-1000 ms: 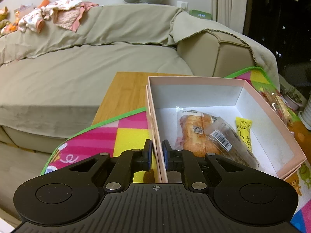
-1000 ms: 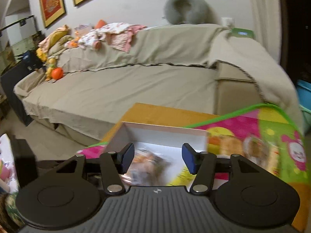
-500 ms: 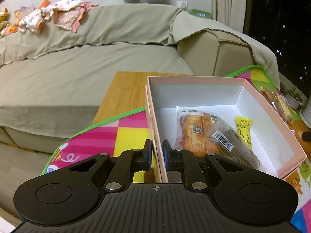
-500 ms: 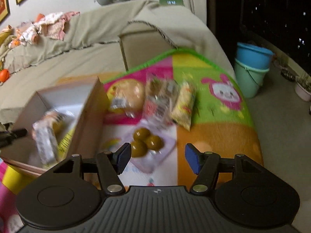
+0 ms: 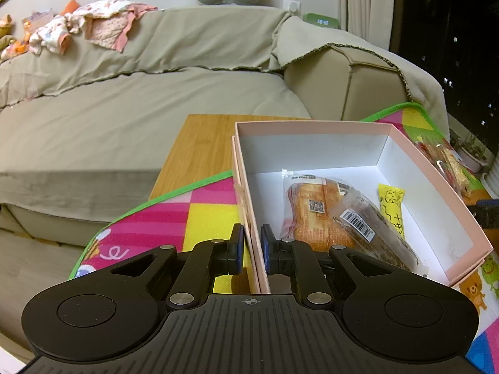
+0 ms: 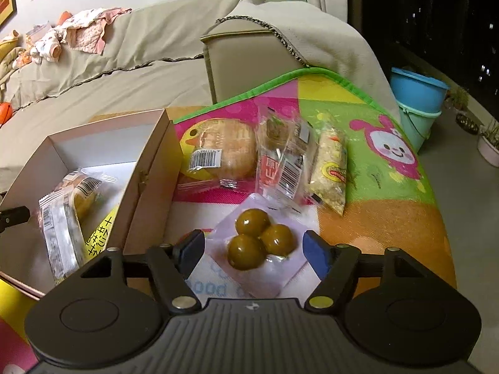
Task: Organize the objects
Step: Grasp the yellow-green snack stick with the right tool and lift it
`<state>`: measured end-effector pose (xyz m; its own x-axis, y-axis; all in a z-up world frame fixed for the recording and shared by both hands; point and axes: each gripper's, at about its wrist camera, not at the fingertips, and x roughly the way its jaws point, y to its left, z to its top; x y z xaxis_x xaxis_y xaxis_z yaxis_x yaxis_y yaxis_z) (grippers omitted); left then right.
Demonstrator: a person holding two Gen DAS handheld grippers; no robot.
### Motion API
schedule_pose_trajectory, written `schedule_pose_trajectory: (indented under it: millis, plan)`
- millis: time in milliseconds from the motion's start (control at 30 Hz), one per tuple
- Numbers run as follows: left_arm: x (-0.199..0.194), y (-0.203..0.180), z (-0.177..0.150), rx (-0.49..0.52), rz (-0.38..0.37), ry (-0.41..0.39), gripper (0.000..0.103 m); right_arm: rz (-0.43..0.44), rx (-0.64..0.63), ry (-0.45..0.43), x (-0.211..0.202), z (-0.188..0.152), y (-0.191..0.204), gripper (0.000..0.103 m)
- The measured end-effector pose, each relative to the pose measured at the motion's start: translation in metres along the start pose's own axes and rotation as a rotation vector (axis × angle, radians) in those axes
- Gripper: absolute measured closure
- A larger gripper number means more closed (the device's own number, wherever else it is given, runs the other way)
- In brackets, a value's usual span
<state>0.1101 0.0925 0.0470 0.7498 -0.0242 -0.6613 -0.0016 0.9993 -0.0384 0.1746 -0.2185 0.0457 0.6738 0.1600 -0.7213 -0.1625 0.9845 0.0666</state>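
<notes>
Left gripper (image 5: 252,251) is clamped on the pink box's (image 5: 414,155) near wall; right gripper (image 6: 254,251), jaws just opening wide, straddles the packet of green balls (image 6: 259,240), not touching.

Black left gripper (image 5: 249,251), ribbed housing, silver screws, apparently blue pads (dim light)
</notes>
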Motion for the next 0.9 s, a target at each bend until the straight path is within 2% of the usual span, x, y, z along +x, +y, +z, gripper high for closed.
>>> schedule_pose_trajectory:
  millis: [67,133,200,267,367,500,567,600,700,900]
  plan:
    - [0.000,0.001,0.000,-0.002,-0.003,0.000,0.089,0.005,0.020,-0.029,-0.002,0.005,-0.007,0.033]
    - [0.000,0.000,-0.001,-0.005,-0.004,-0.002,0.089,0.008,0.097,-0.065,-0.004,0.012,-0.025,0.033]
    - [0.000,0.001,-0.001,-0.007,-0.004,-0.003,0.089,-0.008,0.182,-0.091,-0.001,0.019,-0.048,0.033]
    - [0.000,0.001,-0.001,-0.010,-0.006,-0.004,0.089,-0.035,0.213,-0.106,0.005,0.023,-0.063,0.036]
    - [0.000,0.001,-0.001,-0.009,-0.006,-0.003,0.089,-0.062,0.207,-0.130,0.016,0.026,-0.070,0.043]
    - [0.000,0.001,-0.001,-0.008,-0.001,-0.002,0.089,-0.054,0.277,-0.145,0.036,0.027,-0.073,0.045]
    - [0.000,0.001,0.000,-0.008,0.003,0.000,0.089,-0.057,0.280,-0.134,0.046,0.030,-0.072,0.051]
    - [-0.001,0.001,-0.001,-0.010,0.005,0.000,0.089,-0.061,0.276,-0.134,0.048,0.031,-0.071,0.059]
    - [-0.001,-0.001,-0.001,-0.013,0.015,0.000,0.090,-0.077,0.234,-0.104,0.044,0.033,-0.067,0.071]
    - [-0.002,-0.002,-0.001,-0.015,0.022,-0.001,0.090,-0.068,0.158,-0.026,0.022,0.016,-0.066,0.074]
